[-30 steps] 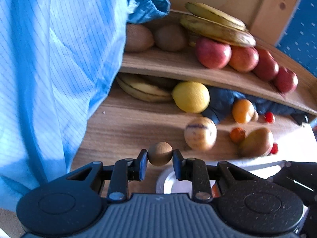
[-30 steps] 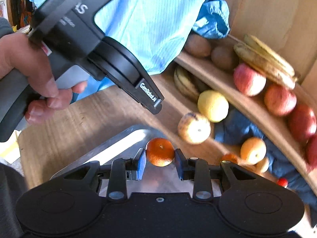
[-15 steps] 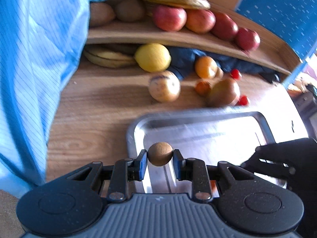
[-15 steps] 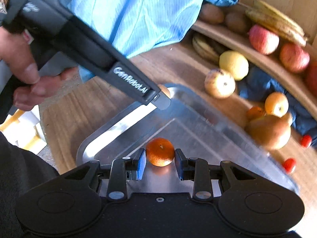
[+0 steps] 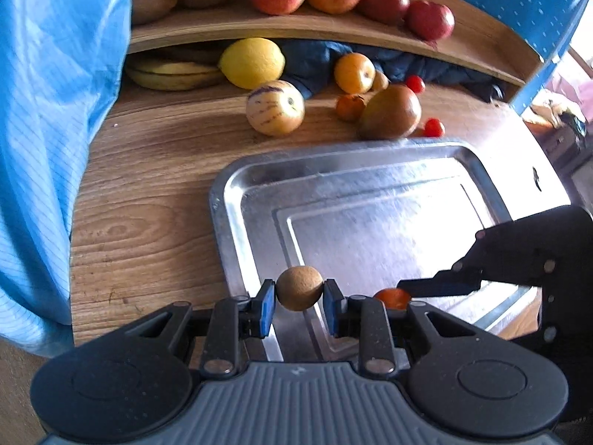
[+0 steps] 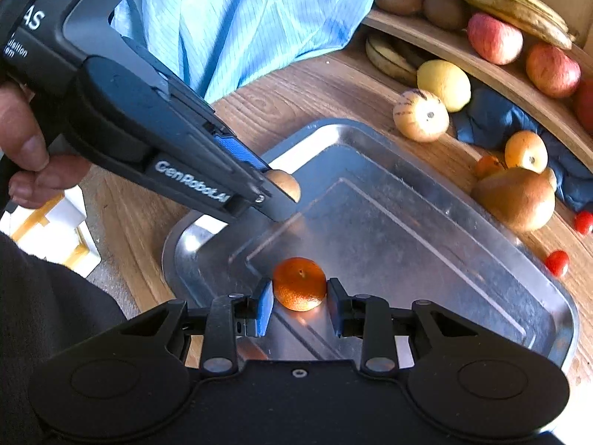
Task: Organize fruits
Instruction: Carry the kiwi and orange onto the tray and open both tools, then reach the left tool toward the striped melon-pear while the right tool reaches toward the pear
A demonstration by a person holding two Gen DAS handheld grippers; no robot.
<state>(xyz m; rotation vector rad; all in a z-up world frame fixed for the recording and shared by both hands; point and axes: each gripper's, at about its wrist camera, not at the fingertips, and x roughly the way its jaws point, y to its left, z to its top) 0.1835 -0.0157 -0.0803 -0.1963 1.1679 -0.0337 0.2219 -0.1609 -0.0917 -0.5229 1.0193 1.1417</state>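
Left gripper [image 5: 299, 294] clamped on brown round fruit [image 5: 299, 288], right gripper [image 6: 298, 302] clamped on tangerine [image 6: 299, 284], both over metal tray [image 6: 407, 170].

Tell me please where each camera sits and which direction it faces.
Left wrist: on the left gripper, facing across the tray to the shelf; its fingers pinch a brown fruit.
Right wrist: on the right gripper, facing the tray; a hand shows; fingers flank a tangerine.
Shared: tray, both grippers, both fruits.
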